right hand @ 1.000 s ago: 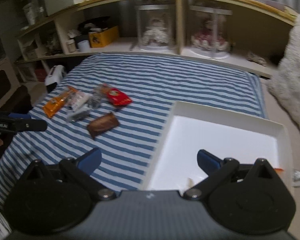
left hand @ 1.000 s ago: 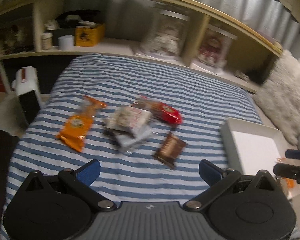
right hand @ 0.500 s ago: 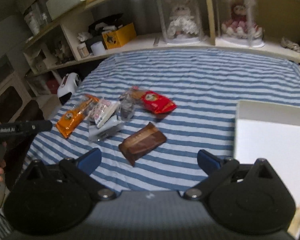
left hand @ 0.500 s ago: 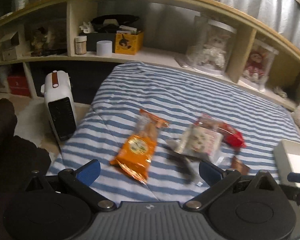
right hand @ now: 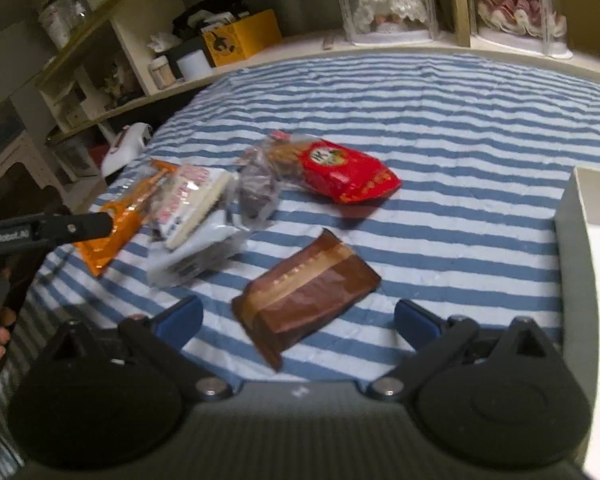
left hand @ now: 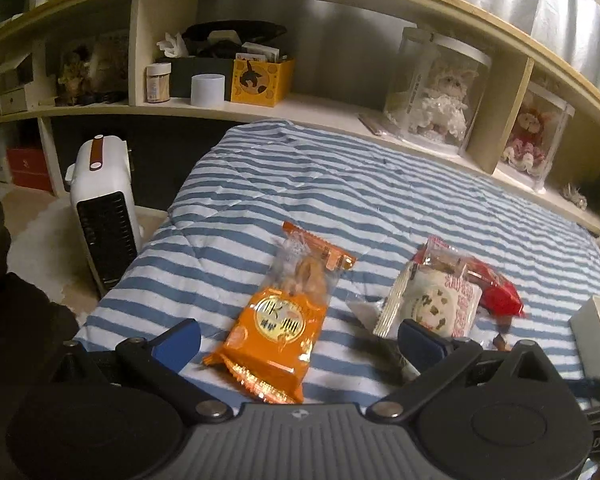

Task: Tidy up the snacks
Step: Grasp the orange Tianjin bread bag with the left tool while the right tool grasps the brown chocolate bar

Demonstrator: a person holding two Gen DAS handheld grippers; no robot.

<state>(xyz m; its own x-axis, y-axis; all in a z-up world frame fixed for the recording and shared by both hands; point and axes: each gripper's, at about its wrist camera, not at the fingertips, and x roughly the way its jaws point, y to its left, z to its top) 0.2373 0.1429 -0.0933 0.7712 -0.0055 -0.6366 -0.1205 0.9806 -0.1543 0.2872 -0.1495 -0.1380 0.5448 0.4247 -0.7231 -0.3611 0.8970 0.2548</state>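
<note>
Currently we see both grippers spread wide, gripping nothing: left gripper (left hand: 298,340) above the orange snack pack (left hand: 282,316), right gripper (right hand: 298,318) over the brown packet (right hand: 306,290); contact unclear, slightly blurred.

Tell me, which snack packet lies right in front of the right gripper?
The brown packet. It lies alone on the striped cover, between the open fingers of the right gripper, while the orange, white and red packets sit farther off.

Dim, warm indoor light, strong fisheye bending, slight motion blur in right view
</note>
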